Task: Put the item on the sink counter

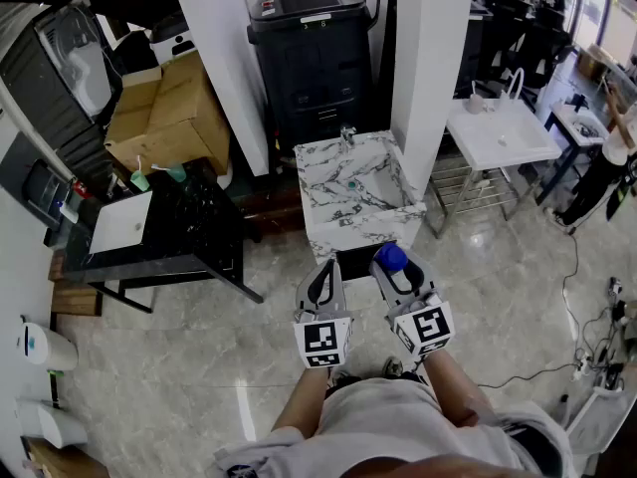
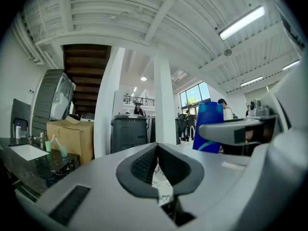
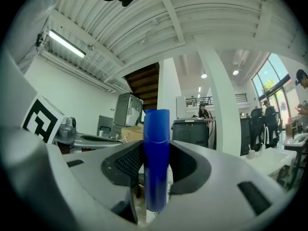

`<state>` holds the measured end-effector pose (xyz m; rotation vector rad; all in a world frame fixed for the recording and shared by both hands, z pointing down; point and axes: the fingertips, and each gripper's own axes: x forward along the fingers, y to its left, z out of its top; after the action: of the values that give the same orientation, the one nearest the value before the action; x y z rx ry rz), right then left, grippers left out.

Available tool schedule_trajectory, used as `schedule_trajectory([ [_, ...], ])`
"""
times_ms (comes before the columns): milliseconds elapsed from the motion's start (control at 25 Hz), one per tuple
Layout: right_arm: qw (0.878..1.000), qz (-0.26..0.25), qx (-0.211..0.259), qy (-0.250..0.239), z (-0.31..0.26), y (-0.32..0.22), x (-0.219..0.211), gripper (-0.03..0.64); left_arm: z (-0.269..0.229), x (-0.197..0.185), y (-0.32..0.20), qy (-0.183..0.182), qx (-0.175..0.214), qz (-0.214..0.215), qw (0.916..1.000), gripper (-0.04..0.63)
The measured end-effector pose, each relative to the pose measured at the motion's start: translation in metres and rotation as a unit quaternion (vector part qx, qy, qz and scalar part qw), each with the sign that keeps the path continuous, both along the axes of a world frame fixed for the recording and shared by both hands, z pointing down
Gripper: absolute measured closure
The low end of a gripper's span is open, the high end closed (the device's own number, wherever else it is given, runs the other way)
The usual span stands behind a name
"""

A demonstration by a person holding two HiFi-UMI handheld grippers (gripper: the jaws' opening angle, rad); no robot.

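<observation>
Floor point(image 1: 179, 366) lies open around the person. The marble sink counter point(image 1: 348, 182) stands at 12 o'clock between white pillars point(image 1: 428, 58), its near edge just beyond both grippers. The right gripper point(image 1: 396, 267) pinches an upright blue bottle point(image 3: 156, 153). The left gripper point(image 2: 156, 165), at its 9 o'clock, is pressed together and empty. In the head view only the bottle's top shows.

A marble table point(image 1: 320, 167) with a sunk basin stands on the glossy floor point(image 1: 179, 366), a tap point(image 1: 346, 135) at its far edge. Left, a black table point(image 1: 194, 237) carries a white basin point(image 1: 121, 222) and two green cups point(image 1: 140, 180). Right, a white table point(image 1: 503, 137) bears a cup point(image 1: 476, 103)
</observation>
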<state>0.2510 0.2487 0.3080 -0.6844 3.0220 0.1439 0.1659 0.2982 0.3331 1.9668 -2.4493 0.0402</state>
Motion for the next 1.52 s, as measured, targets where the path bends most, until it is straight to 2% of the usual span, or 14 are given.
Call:
schedule_trajectory([
  [520, 1.0, -0.015, -0.008, -0.002, 0.001, 0.017, -0.018, 0.465, 0.007, -0.016, 0.019, 0.02, -0.004, -0.001, 0.9998, 0.586],
  [1040, 1.0, -0.024, -0.002, 0.008, 0.009, 0.052, -0.062, 0.465, 0.023, -0.064, 0.067, 0.038, -0.005, -0.014, 0.9992, 0.585],
  [1320, 0.999, -0.027, 0.0, 0.024, 0.018, 0.038, -0.081, 0.465, 0.032, -0.076, 0.049, 0.051, -0.01, -0.006, 0.9987, 0.585],
  [1520, 0.999, -0.029, 0.0, 0.017, 0.02, 0.007, -0.104, 0.465, 0.035, -0.095, 0.02, 0.037, -0.015, -0.003, 0.9992, 0.585],
])
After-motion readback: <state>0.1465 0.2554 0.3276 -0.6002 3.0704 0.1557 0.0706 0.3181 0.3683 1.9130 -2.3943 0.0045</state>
